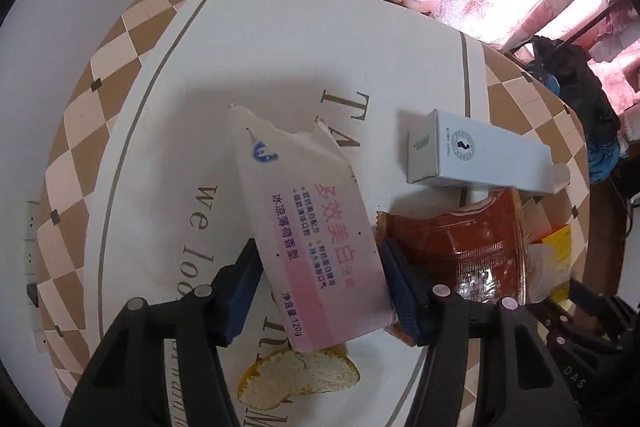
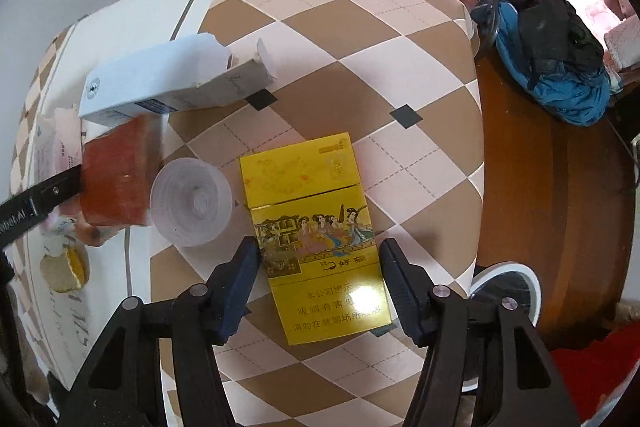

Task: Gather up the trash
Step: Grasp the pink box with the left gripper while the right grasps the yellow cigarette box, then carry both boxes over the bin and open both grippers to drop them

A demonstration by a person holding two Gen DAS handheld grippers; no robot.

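Brown-and-cream checked cloth covers the tabletop, with a white printed panel running beneath the left claw. Beyond that claw and to its right lies a long white carton, one end torn open. Between the left claw's blue pads sits a torn pink-and-white toothpaste box; both pads press its sides, so the claw is closed on it and the box tilts up off the cloth. Just right of that claw, touching its right finger, lies a red crinkled wrapper. The right claw stands open, its fingers straddling a yellow cigarette pack that lies flat on the cloth; small gaps show on both sides. Left of the right claw, just beside the pack, sits a white plastic cup on its side. Directly under the left claw, close to the camera, rests a piece of orange peel.
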